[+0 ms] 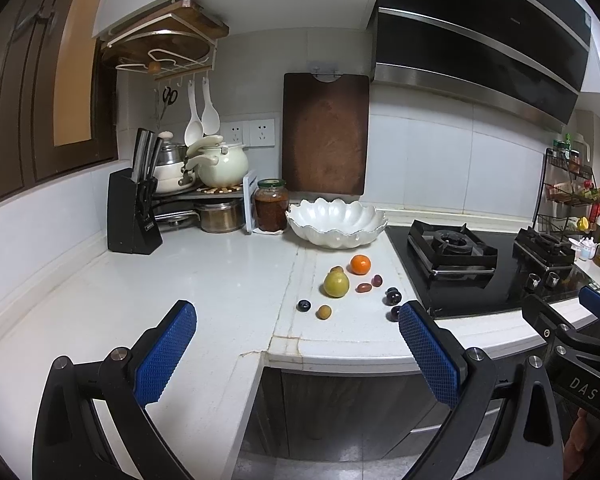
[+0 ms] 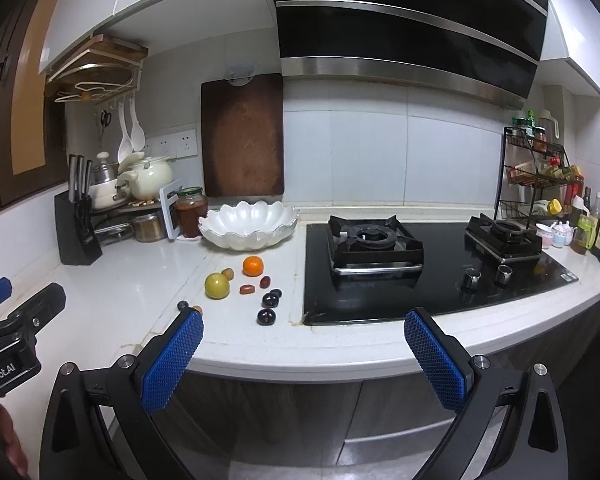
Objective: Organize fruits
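Left gripper [image 1: 298, 354] and right gripper [image 2: 303, 360]: both spread wide, holding nothing, short of the counter edge. Loose fruit lies ahead on the white stone countertop [image 2: 236, 340]; yellow-green round pear [image 2: 217, 286] and orange tangerine [image 2: 253, 266] sit left of the right gripper, so the left is nearer. White scalloped ceramic bowl [image 2: 248, 222] behind looks empty.

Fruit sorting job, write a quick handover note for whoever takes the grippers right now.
Left gripper: jaws open, empty, held back off the counter edge.
Right gripper: the same, open and empty.
Scalloped white ceramic bowl stands empty beside the black gas hob.
All fruit lies loose on the white counter in front of the bowl: round orange mandarin, yellow-green pear-like fruit, several small dark and brownish fruits.
Done: nothing yet.
Left: presumably move every fruit into the bowl.
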Demonstrator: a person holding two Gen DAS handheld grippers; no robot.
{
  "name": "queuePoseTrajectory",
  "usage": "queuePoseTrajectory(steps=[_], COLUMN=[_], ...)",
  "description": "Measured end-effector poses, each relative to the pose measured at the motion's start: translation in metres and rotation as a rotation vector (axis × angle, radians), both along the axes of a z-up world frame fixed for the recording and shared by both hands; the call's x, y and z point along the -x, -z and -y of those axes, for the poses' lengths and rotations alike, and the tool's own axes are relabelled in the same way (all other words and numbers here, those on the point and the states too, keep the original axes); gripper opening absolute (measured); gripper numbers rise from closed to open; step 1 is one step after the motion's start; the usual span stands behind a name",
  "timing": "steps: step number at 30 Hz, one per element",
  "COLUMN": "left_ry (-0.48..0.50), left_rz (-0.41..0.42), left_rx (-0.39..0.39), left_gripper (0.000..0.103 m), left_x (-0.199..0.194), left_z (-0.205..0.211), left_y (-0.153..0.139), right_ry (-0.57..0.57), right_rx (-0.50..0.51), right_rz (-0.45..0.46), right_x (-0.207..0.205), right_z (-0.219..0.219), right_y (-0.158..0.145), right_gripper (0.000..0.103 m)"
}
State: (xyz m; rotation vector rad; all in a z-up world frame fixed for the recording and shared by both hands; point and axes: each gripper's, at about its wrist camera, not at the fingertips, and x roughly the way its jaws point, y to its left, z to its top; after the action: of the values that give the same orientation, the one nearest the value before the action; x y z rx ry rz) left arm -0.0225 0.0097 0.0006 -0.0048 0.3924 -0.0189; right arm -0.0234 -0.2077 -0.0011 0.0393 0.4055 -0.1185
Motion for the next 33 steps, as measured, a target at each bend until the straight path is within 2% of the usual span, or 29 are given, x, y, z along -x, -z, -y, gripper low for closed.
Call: queuePoseTrajectory(steps=[11,33], left_ry=[0.006,0.011], left_rz=[-0.013,-0.030], left_rx=[-0.002,-0.006], left_gripper=[0.103,0.103], left_x=[-0.0043,-0.0070], left_z=[0.0036,0.0081], left_y=[-0.0081,-0.0048], right_ry=[0.005,0.005], right_rx=[0.000,0.004], right_rz=[0.006,0.004], right_x=[0.0015,0.0020], right_z=[0.0010,0.0015], right_y=[0.0009,0.0001], right_gripper=[0.102,0.102])
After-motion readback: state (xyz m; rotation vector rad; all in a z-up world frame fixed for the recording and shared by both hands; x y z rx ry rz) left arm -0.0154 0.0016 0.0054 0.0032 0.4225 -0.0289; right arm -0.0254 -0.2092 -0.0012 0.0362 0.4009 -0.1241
